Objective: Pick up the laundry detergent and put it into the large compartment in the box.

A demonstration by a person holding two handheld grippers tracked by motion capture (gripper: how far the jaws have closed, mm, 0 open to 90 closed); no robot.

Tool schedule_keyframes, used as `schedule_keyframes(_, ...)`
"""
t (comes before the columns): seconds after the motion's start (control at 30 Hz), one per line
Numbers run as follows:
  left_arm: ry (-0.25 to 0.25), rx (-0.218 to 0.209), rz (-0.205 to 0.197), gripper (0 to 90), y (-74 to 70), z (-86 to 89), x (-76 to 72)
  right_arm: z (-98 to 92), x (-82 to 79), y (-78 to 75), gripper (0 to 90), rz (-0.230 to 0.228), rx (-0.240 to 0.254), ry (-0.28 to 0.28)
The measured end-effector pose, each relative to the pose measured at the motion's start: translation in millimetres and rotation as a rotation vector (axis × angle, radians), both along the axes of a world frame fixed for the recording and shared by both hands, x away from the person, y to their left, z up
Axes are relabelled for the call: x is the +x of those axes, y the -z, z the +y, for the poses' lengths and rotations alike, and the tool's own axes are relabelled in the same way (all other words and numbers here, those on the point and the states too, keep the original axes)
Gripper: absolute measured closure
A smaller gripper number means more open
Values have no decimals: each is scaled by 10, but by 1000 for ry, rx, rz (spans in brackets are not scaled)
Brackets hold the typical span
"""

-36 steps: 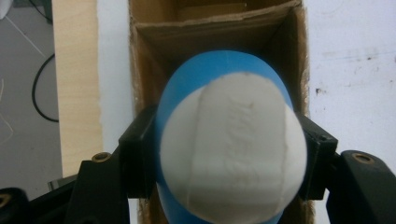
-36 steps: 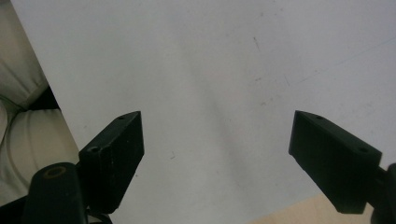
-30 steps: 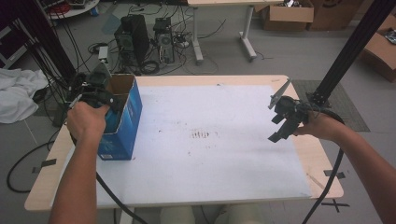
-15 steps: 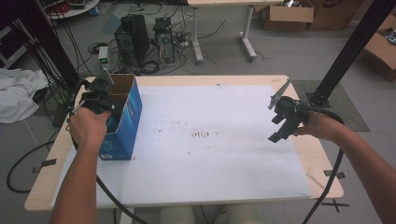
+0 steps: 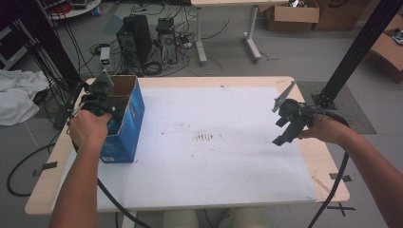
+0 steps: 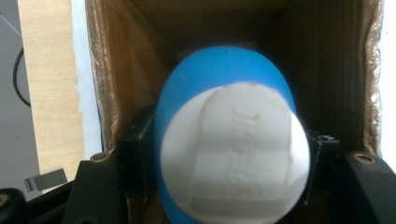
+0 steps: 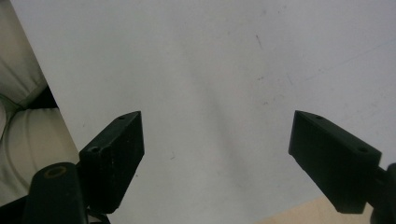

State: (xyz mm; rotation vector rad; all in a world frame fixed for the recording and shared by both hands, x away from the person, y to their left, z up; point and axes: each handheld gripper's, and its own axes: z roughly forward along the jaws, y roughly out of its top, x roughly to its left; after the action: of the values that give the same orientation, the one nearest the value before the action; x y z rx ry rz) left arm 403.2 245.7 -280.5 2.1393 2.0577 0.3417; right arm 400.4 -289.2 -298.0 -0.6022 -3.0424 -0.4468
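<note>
A blue round object with a flat white end (image 6: 224, 140) sits between the jaws of my left gripper (image 6: 229, 154), whose pads press on its two sides. The jaws have just been opening a touch, and the object is still between them. The gripper points down into an open cardboard box, brown inside (image 6: 116, 70) and blue outside (image 5: 126, 123), at the table's left. In the high view my left gripper (image 5: 97, 102) is over the box mouth. My right gripper (image 5: 285, 126) hovers above the white mat at the right, open, with nothing between its jaws (image 7: 217, 140).
A white mat (image 5: 204, 156) covers most of the wooden table (image 5: 328, 166), with a few dark marks at its middle. A black frame post (image 5: 351, 52) rises at the far right corner. Cables trail from both grippers off the near edge.
</note>
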Motion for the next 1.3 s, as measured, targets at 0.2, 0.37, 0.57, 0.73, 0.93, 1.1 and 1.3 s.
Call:
schedule_keyframes(0.2, -4, -14, -8, 345, 12, 13, -4, 2, -2, -1, 182, 0, 1, 1)
schedule_keyframes(0.37, -4, -15, -8, 321, 7, 0, 1, -1, -5, -7, 182, -4, 1, 6)
schedule_keyframes(0.57, -4, -17, -17, 310, -20, -6, -7, -7, -13, -16, 182, -6, 2, 4)
schedule_keyframes(0.73, -8, -19, -31, 300, -53, -7, -24, -15, -17, -24, 182, -8, 4, 6)
schedule_keyframes(0.93, -10, -24, -51, 280, -142, -15, -48, -12, -26, -44, 182, -12, 5, 6)
schedule_keyframes(1.1, -7, -24, -64, 281, -218, -27, -61, 2, -35, -58, 182, -19, 12, -2)
schedule_keyframes(1.3, -10, -11, -89, 275, -342, -39, -85, -15, -50, -65, 182, -20, 12, -1)
